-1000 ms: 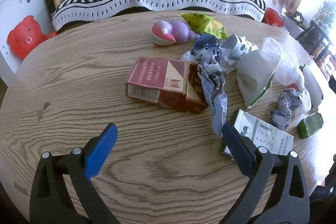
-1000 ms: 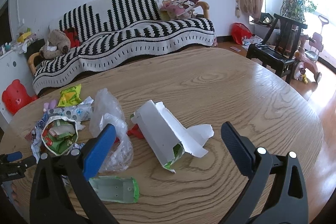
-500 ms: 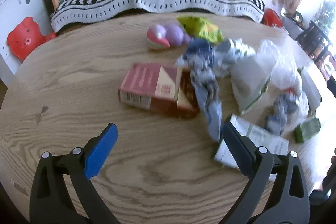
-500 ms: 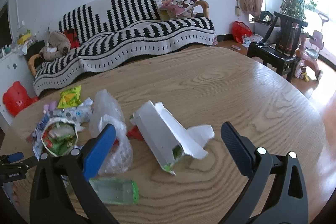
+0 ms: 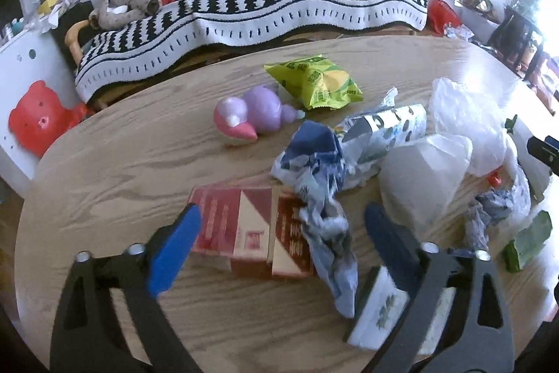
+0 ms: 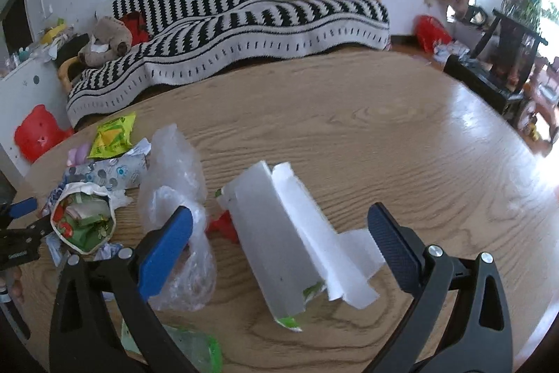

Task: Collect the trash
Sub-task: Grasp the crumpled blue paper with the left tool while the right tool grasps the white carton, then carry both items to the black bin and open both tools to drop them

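Note:
Trash is strewn over a round wooden table [image 5: 115,170]. My left gripper [image 5: 283,229] hangs over a flattened red carton [image 5: 244,229] and a crumpled blue-and-white wrapper [image 5: 321,198]; its jaws are closing with both between them, the pads not touching. My right gripper [image 6: 279,233] stands open above a torn white carton [image 6: 276,243], with a clear plastic bag [image 6: 174,191] under its left finger. A yellow-green snack bag [image 5: 314,83], a white bag [image 5: 422,177] and a white leaflet box [image 5: 380,313] also lie there.
A pink-and-purple toy [image 5: 251,117] sits at the far side of the table. A green plastic piece [image 5: 527,240] lies at the right. A striped sofa [image 5: 251,9] stands behind the table, a dark chair [image 6: 503,58] to the right. The left gripper's tip [image 6: 21,208] shows in the right wrist view.
My left gripper has moved forward over the red carton and its jaws have narrowed. My right gripper has come forward and down over the white carton.

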A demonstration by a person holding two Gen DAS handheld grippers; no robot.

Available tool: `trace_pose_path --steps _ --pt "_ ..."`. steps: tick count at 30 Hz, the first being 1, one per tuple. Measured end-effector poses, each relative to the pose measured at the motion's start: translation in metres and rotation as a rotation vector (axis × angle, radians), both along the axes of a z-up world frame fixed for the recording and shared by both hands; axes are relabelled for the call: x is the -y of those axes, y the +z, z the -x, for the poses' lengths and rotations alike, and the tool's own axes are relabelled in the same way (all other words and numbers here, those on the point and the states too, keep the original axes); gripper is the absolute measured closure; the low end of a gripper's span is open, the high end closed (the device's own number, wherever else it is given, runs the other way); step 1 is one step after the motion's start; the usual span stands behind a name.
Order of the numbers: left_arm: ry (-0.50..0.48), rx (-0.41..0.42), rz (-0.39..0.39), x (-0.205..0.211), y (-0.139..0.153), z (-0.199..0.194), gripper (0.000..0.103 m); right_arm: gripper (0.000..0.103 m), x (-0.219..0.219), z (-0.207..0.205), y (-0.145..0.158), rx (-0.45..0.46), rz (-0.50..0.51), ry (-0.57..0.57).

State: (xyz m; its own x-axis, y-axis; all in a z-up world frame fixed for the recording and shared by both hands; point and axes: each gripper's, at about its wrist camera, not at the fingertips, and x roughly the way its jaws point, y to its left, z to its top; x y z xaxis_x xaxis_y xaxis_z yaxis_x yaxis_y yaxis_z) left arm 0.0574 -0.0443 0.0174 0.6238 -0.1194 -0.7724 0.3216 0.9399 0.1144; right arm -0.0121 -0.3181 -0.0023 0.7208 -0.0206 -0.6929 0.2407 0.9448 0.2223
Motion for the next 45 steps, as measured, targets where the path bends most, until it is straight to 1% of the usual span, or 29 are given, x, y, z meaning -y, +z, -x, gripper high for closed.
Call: trace_pose_path --steps 2,3,4,5,6,7,8,9,10,11,12,13,14,18,22,26,31,37,43,45 --pt "-0.02 -0.014 -0.007 0.006 -0.003 -0.006 0.027 0.017 -0.001 -0.003 -0.004 -0.017 -0.005 0.013" --pt "-0.033 -0.021 -0.009 0.01 -0.005 -0.008 0.035 0.028 -0.003 -0.005 -0.006 -0.025 -0.006 0.021" --pt "-0.049 -0.024 -0.007 0.014 -0.007 -0.009 0.044 0.038 -0.003 -0.006 -0.008 -0.034 -0.015 0.029" --pt "-0.059 -0.027 -0.005 0.017 -0.008 -0.01 0.068 0.061 -0.003 -0.006 -0.01 -0.032 -0.03 0.033" --pt "-0.054 -0.01 -0.016 0.018 -0.008 -0.009 0.074 0.063 -0.002 -0.004 -0.01 -0.024 -0.046 0.034" --pt "-0.059 -0.004 -0.008 0.019 -0.006 -0.009 0.075 0.064 -0.003 -0.004 -0.009 -0.016 -0.045 0.035" --pt "-0.066 -0.016 0.038 0.017 -0.003 -0.009 0.076 0.07 -0.004 -0.002 -0.007 -0.005 -0.033 0.029" --pt "-0.062 -0.012 0.067 0.015 0.001 -0.009 0.076 0.076 -0.004 0.002 -0.003 0.012 -0.02 0.017" --pt "-0.057 0.012 0.072 0.014 0.007 -0.006 0.077 0.077 -0.003 0.003 -0.001 0.021 -0.007 0.009" --pt "-0.053 0.031 0.07 0.015 0.011 -0.005 0.077 0.082 -0.003 0.006 0.002 0.037 0.0 0.0" --pt "-0.046 0.048 0.079 0.013 0.016 -0.003 0.078 0.083 -0.002 0.009 0.006 0.05 0.003 -0.012" --pt "-0.045 0.051 0.094 0.012 0.019 -0.001 0.082 0.083 -0.001 0.01 0.007 0.06 0.009 -0.022" --pt "-0.043 0.053 0.099 0.011 0.021 0.0 0.083 0.083 0.001 0.011 0.009 0.071 0.013 -0.031" --pt "-0.041 0.07 0.124 0.006 0.026 0.006 0.083 0.084 -0.004 0.016 0.016 0.101 0.028 -0.04" --pt "-0.042 0.061 0.136 0.001 0.025 0.008 0.083 0.084 -0.014 0.013 0.02 0.107 0.054 -0.043" --pt "-0.031 0.06 0.159 -0.007 0.027 0.008 0.083 0.084 -0.018 0.017 0.028 0.137 0.063 -0.063" --pt "0.004 0.045 0.193 -0.017 0.029 0.004 0.083 0.084 -0.024 0.015 0.029 0.134 0.076 -0.061" --pt "0.011 0.044 0.205 -0.02 0.03 0.005 0.083 0.084 -0.024 0.015 0.028 0.132 0.08 -0.062" --pt "0.005 0.051 0.212 -0.021 0.033 0.006 0.083 0.084 -0.023 0.017 0.026 0.134 0.075 -0.068" --pt "-0.009 0.059 0.216 -0.02 0.039 0.012 0.083 0.084 -0.021 0.018 0.028 0.142 0.055 -0.07"
